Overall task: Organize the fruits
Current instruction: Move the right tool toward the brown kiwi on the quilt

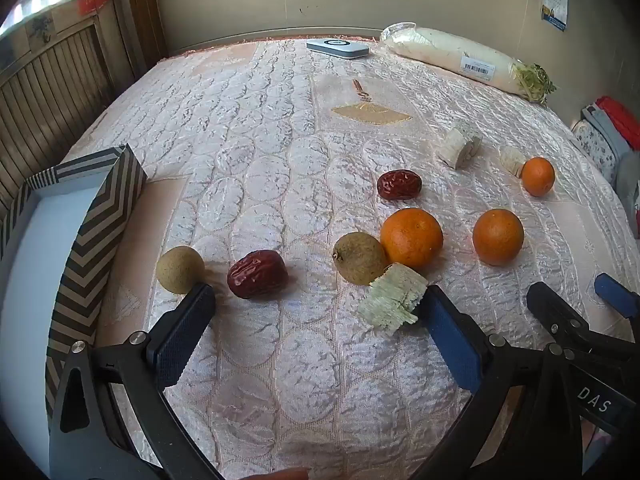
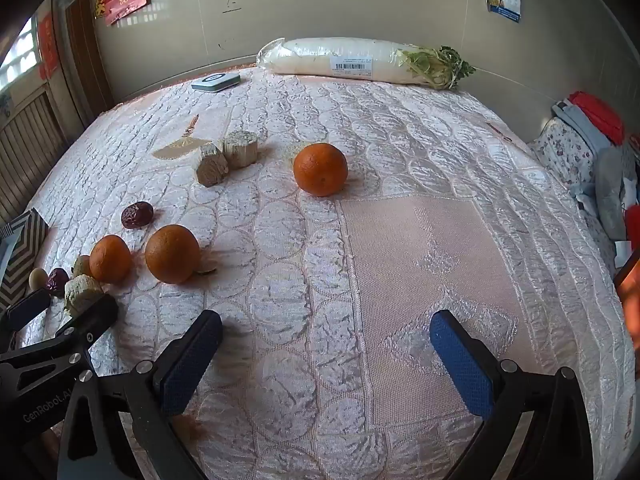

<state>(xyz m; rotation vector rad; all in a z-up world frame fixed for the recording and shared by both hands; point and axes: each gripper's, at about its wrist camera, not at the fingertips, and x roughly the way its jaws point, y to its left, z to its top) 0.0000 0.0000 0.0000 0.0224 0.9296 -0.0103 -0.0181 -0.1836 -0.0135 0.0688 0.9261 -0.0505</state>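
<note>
Fruit lies loose on a pink quilted cloth. In the left wrist view my open, empty left gripper hovers low over the cloth. Just ahead lie a longan, a red date, a second longan, a pale sugarcane piece by the right fingertip, and two oranges. A second date and a small orange lie farther back. My right gripper is open and empty, an orange well ahead of it.
A chevron-patterned box with a white inside stands at the left. Sugarcane chunks lie mid-cloth. A wrapped white radish and a flat white device lie at the far edge. Clothes are piled at the right.
</note>
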